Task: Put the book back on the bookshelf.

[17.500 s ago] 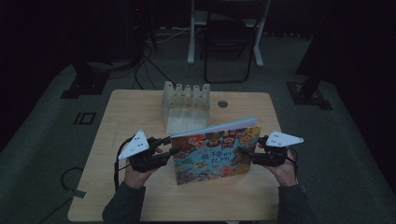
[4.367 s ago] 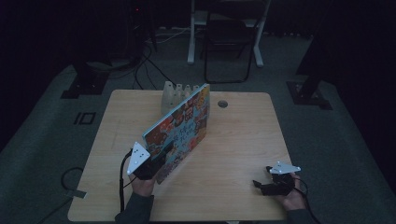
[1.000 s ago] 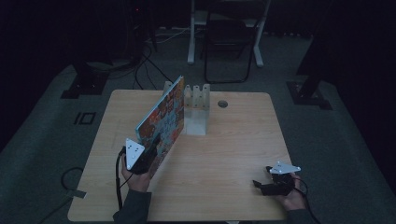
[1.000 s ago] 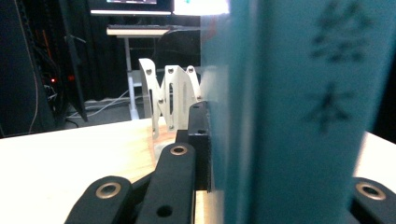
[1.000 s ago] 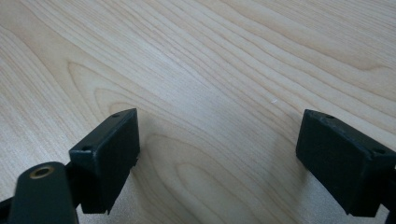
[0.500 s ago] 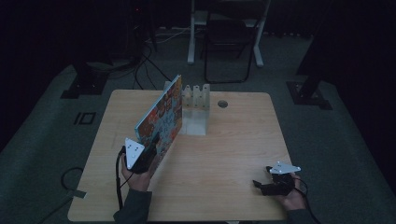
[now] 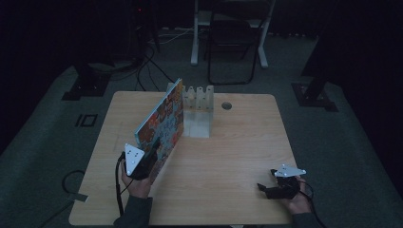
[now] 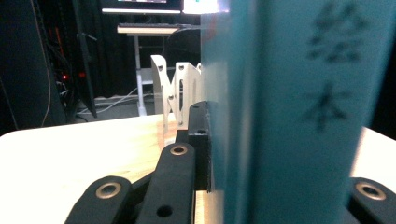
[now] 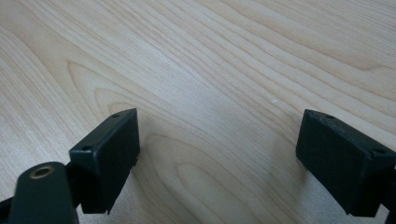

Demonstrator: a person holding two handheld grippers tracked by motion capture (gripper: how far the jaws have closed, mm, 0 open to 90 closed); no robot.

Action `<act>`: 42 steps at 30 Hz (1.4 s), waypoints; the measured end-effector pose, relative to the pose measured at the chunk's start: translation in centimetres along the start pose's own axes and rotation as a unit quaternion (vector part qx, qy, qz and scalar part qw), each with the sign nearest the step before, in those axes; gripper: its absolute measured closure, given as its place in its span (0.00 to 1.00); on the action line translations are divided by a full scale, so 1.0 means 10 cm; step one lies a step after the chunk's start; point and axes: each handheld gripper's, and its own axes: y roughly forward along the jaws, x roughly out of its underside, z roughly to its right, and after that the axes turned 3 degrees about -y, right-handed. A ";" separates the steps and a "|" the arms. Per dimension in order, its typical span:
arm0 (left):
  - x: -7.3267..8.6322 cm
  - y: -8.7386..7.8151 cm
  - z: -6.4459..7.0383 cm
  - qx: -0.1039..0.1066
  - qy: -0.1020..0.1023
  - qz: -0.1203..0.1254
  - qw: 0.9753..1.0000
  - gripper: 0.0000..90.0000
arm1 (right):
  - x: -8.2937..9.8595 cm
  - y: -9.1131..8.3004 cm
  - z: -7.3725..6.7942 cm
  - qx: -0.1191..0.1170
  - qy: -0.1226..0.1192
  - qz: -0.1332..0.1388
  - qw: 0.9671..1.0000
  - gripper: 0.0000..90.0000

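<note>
A colourful picture book (image 7: 162, 124) stands on edge, tilted, its far end reaching the leftmost slot of a white slotted rack (image 7: 197, 110). My left gripper (image 7: 148, 164) is shut on the book's near lower corner. In the left gripper view the teal spine (image 8: 289, 116) fills the right side, pinched between the jaws, with the rack (image 8: 180, 91) behind. My right gripper (image 7: 267, 189) rests near the table's front right corner, open. In the right gripper view its jaws stand wide apart over bare wood (image 9: 215, 84) with nothing between them.
The wooden table (image 7: 237, 152) has a round cable hole (image 7: 226, 105) at the back. A chair (image 7: 233, 42) and desk legs stand on the dark floor behind. Cables trail on the floor at the left.
Over the last second the book has hardly moved; earlier both grippers held it flat-facing, then the right let go and the left swung it toward the rack.
</note>
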 end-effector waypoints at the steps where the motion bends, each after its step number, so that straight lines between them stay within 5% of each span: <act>1: 0.00 0.00 0.00 -0.002 -0.001 0.000 1.000 0.90 | 0.00 0.00 0.00 0.000 0.000 0.000 1.000 0.15; 42: 0.00 0.29 0.01 -0.038 0.000 0.001 0.999 0.90 | 0.00 0.00 0.00 0.000 0.000 0.000 1.000 0.15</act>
